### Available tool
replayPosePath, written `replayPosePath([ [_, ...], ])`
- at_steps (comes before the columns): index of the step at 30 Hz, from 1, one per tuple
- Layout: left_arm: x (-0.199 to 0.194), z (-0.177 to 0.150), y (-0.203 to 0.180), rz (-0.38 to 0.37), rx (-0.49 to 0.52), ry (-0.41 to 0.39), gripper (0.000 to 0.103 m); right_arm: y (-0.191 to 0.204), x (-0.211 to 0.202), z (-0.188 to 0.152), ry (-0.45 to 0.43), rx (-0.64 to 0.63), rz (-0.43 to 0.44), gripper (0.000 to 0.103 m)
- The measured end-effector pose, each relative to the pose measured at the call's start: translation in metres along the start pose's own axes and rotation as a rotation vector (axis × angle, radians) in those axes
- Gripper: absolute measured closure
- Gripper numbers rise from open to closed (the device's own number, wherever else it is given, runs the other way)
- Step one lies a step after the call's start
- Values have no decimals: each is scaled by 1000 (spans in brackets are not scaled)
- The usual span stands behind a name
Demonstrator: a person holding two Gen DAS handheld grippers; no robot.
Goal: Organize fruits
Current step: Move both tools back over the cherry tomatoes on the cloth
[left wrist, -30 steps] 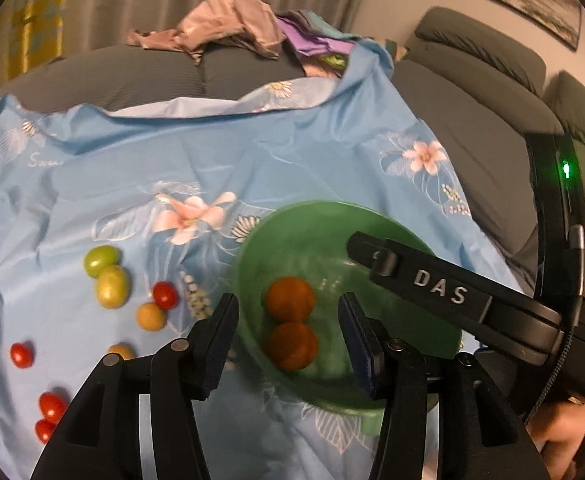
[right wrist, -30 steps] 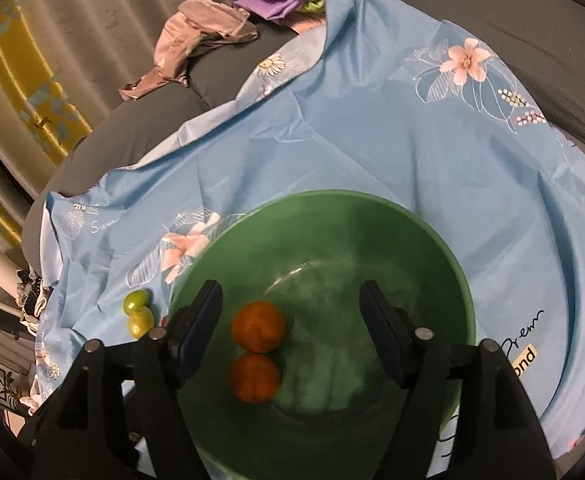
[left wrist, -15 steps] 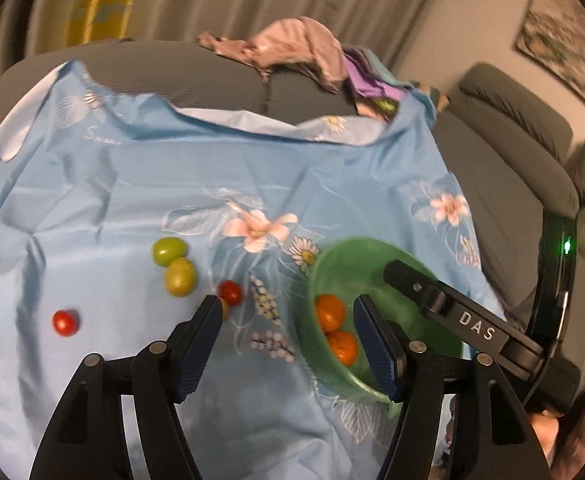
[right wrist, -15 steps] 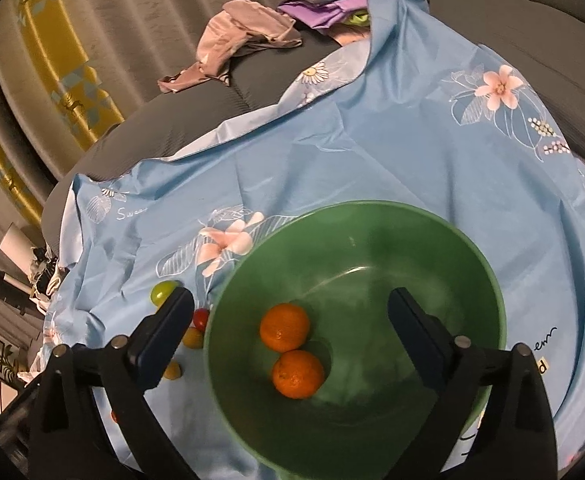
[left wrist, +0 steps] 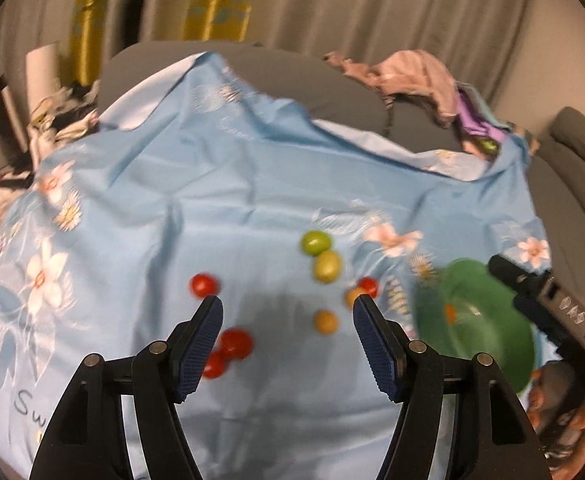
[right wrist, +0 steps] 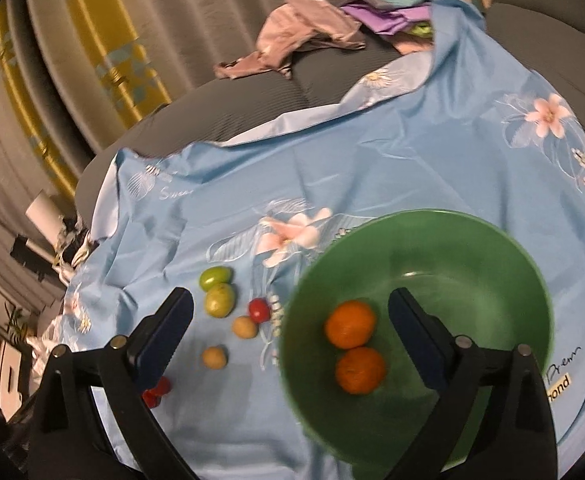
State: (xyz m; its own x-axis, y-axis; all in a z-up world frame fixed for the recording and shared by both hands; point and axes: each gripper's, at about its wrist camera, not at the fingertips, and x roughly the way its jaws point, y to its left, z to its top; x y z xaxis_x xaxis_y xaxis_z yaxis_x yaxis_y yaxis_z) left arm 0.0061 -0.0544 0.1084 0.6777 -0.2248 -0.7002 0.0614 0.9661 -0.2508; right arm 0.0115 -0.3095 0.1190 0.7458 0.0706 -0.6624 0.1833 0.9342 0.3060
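1. The left gripper [left wrist: 287, 316] hangs over a light blue floral cloth [left wrist: 252, 184] spread on a grey sofa [left wrist: 292, 76]; its blue-padded fingers [left wrist: 198, 340] stand wide apart with nothing between them
2. The right gripper [right wrist: 290, 322] also has its fingers spread wide and grips nothing, with the rim of a round green bowl [right wrist: 472, 240] in view between them
3. Two round orange fruits [right wrist: 349, 324] lie touching inside the bowl
4. On the cloth left of the bowl lie two green oval fruits [right wrist: 220, 299] touching each other, a small red tomato [right wrist: 259, 309], and two small yellowish round fruits [right wrist: 245, 327]
5. More small red tomatoes [left wrist: 234, 343] lie near the left gripper's left finger
6. Crumpled pinkish clothing [right wrist: 304, 36] lies on the sofa back
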Motion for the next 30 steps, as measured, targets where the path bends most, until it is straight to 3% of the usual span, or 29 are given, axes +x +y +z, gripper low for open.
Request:
replayPosePath([
  [7, 16, -6, 27, 90, 0, 37, 36, 35, 16, -11, 48, -87, 70, 5],
  [20, 26, -11, 59, 60, -70, 101, 36, 84, 45, -35, 168, -199, 200, 9],
  [24, 31, -13, 63, 47, -87, 124, 36, 92, 57, -41, 214, -188, 224, 21],
  [26, 34, -15, 64, 50, -84, 143, 36, 96, 65, -44, 241, -182, 246, 37],
  [30, 38, -19, 69, 69, -95, 178, 37, 105, 90, -50, 338, -146, 330, 48],
])
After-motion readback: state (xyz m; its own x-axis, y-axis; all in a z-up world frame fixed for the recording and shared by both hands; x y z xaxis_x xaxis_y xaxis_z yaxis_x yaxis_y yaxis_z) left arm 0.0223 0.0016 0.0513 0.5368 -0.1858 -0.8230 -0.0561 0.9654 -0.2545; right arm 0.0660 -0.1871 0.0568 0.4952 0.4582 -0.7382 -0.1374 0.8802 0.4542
